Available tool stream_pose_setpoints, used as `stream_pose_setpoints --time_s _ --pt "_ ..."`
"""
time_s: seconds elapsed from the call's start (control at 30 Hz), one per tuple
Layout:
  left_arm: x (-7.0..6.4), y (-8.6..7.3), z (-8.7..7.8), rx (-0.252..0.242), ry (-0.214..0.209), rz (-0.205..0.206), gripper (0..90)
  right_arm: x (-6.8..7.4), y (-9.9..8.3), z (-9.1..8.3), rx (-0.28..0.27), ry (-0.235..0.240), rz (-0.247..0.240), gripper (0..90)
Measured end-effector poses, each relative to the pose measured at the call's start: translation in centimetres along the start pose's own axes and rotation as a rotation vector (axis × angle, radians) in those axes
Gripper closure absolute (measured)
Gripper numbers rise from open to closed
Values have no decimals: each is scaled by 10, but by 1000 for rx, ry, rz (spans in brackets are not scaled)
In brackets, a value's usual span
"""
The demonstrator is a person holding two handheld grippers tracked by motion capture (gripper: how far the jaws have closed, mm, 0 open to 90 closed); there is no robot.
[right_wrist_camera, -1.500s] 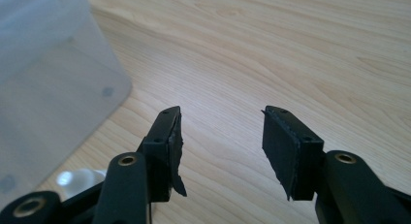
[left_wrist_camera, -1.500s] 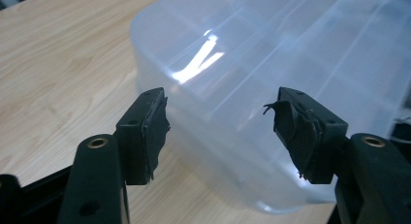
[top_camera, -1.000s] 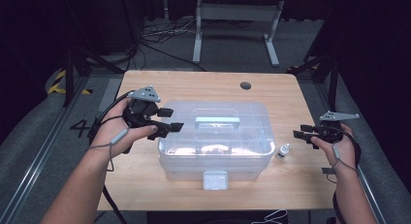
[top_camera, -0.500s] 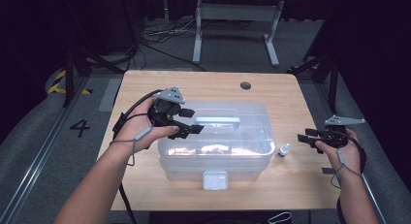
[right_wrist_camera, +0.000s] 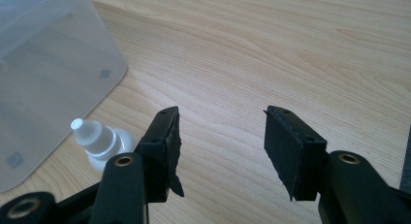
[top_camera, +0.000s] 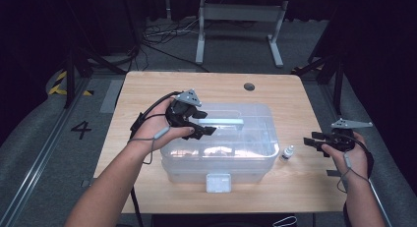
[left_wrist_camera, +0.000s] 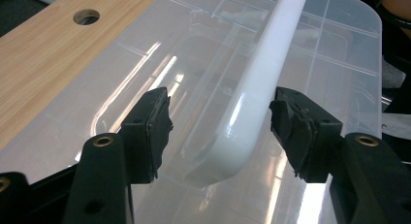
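1. Clear plastic box sits mid-surface; its white handle lies between my left hand-held gripper jaws — spread wide, gripping nothing.
2. My right hand-held gripper — open, empty — hovers beside a small white bottle.

A black number 4 is marked on the grey floor left of the table.

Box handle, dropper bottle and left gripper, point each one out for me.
box handle [left_wrist_camera: 264, 83], left gripper view, on its white bar.
dropper bottle [top_camera: 287, 152], high view, on its body.
left gripper [left_wrist_camera: 218, 124], left gripper view, midway between its open fingertips.
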State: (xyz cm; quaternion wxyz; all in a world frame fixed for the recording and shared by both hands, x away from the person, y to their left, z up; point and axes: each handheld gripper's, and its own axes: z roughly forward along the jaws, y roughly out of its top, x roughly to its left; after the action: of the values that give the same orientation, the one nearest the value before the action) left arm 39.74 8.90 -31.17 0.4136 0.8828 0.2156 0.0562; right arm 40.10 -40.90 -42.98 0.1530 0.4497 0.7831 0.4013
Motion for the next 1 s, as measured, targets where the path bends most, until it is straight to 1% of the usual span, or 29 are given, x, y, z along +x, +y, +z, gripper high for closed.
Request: stream_pose_setpoints --time_s 0.13,0.17,0.2,0.23,0.27,0.3,0.33,0.4,0.53,0.57,0.73,0.77,0.87,0.93,0.97,1.0 --pt "-1 1 2 12 5 14 429 0 0 1 1 2 -4 483" --pt "-1 1 2 12 5 14 460 0 0 1 1 2 -4 483" --pt "-1 1 2 18 10 35 460 0 0 2 1 1 -4 483" --pt "-2 1 2 23 17 47 505 1 0 2 2 2 -4 483" --pt "-2 1 2 30 32 68 520 1 0 2 3 2 -4 483" --pt "-2 1 1 44 42 85 589 1 0 2 4 3 -3 483" --pt "-2 2 1 46 49 97 632 1 1 2 3 3 -5 483" --pt "-2 2 -1 56 32 97 698 2 1 2 2 4 -6 483" --pt "-2 3 -1 64 31 101 707 3 2 1 0 5 -7 483" --pt "-2 4 -1 69 38 114 707 3 2 1 -2 5 -9 483" --pt "-6 7 -2 85 70 138 717 4 3 0 -8 5 -12 483" --pt "-6 7 -2 92 69 145 718 4 3 -1 -10 5 -12 483" --pt "-6 10 -3 109 71 147 720 5 5 -2 -13 8 -15 483" --pt "-6 11 -3 116 70 147 720 6 5 -3 -24 26 -8 483" --pt "-6 11 -3 116 70 147 721 6 5 -3 -24 26 -8 483" --pt "-5 12 -3 118 67 143 721 8 7 -4 -41 52 2 483"
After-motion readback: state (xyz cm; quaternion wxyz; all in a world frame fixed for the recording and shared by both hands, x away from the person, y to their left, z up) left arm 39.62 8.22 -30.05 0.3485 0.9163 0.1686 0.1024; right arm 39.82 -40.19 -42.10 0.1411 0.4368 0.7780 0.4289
